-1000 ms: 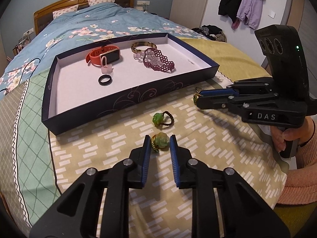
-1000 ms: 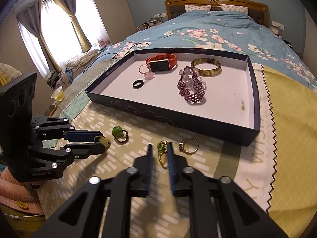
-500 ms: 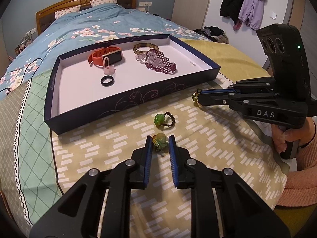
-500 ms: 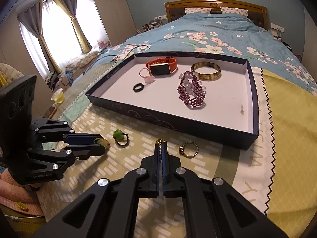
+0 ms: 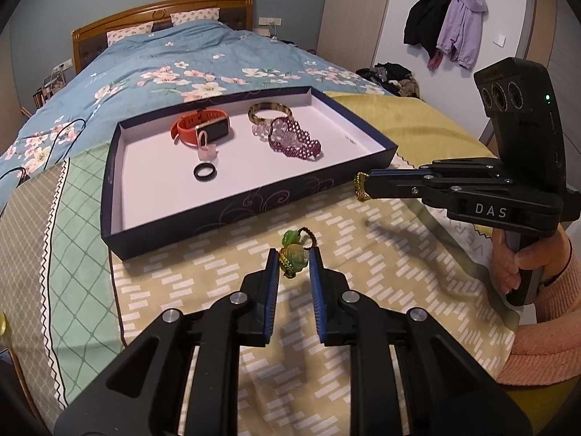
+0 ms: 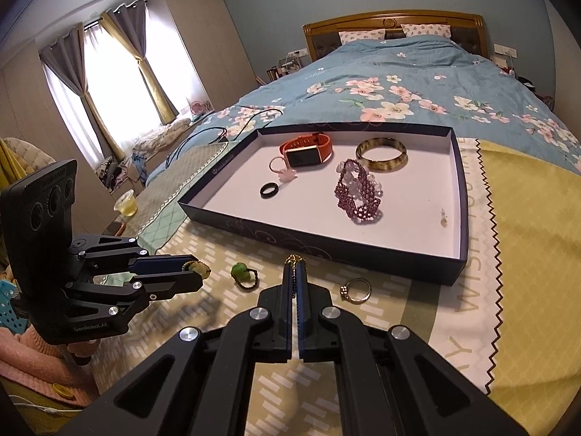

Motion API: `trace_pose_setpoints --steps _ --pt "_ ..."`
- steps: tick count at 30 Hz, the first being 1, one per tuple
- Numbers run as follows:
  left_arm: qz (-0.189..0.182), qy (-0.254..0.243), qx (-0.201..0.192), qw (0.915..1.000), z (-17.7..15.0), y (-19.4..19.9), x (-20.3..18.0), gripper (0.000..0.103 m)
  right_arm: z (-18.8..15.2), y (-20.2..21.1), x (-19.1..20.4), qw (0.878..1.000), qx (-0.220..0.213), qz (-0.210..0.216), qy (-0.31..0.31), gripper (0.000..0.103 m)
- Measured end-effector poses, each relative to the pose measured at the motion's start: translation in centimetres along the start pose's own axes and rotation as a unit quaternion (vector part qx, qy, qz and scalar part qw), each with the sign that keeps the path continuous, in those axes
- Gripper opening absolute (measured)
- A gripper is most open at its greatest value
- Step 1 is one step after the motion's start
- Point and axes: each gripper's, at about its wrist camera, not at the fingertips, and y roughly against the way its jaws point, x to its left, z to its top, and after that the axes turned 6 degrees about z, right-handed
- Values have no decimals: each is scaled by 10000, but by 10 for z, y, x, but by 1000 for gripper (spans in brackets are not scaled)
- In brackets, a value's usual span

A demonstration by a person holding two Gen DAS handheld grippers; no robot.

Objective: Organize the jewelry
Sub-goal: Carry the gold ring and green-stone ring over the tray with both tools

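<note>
Since the earlier frames both claws have risen off the bedspread, each carrying a ring. The left gripper [image 5: 294, 263] now holds the pale green ring [image 5: 292, 257] between its blue pads, lifted above the patterned cloth [image 5: 363, 290]; its fingers are partly closed, pinching that ring. The right gripper [image 6: 295, 272] has its fingers pressed together on a gold chain ring [image 6: 293, 258], which pokes out just past the tips, near the front wall of the tray [image 6: 326, 243].

A second green ring [image 6: 241, 274] lies on the cloth between the two grippers, and a silver ring [image 6: 356, 289] lies to the right, close to the tray's front right corner.

Inside the tray, an orange watch [image 6: 307, 149] and a brown bangle [image 6: 381, 154] lie toward the back edge, a purple beaded bracelet [image 6: 357, 196] near the middle, a black ring [image 6: 269, 190] and a pink ring [image 6: 281, 169] toward the left side.
</note>
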Motion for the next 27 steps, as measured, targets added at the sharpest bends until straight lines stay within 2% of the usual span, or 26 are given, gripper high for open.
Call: trace_pose_setpoints --steps 11,27 --pt "76 93 -207 9997 11 10 4 17 9 3 1 9998 -173 58 -3 1" --pt "185 126 -306 9993 19 12 5 17 16 2 2 9997 -234 81 16 1"
